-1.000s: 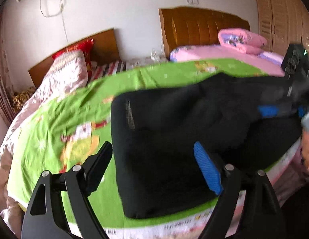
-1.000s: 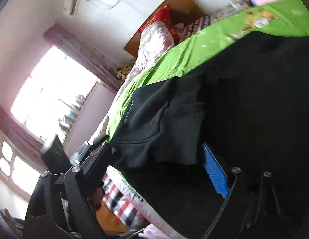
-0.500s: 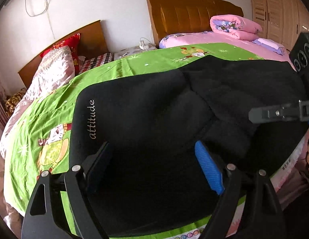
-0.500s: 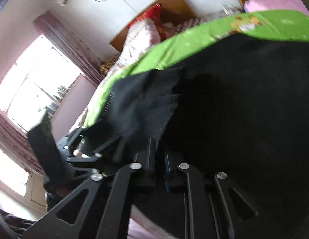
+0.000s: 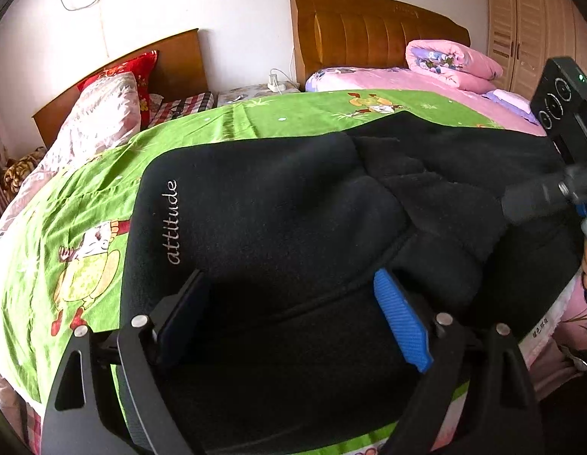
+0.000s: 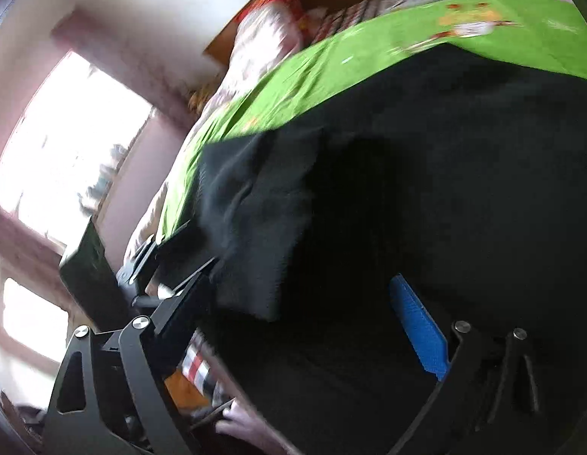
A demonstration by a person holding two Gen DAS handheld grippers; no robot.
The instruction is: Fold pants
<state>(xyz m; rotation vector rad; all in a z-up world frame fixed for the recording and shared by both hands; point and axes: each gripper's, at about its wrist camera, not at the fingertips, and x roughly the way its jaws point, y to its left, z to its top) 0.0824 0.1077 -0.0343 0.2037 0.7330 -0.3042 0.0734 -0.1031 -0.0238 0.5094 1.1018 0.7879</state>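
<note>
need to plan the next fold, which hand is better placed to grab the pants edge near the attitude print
Left, probably. The left tongs are opening right over the pants beside the attitude print; the right tongs, also opening, sit farther along the dark fabric.

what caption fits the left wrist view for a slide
Left claw, opening, over black pants on a green bedsheet.

Both wrist cameras look steeply down, close over the black pants (image 5: pixel 278 227) on the green sheet (image 5: pixel 66 235).

White walls (image 5: pixel 225 3), two wooden headboards (image 5: pixel 373 30), louvred wardrobe (image 5: pixel 528 22), bright window (image 6: pixel 66 159)
</note>
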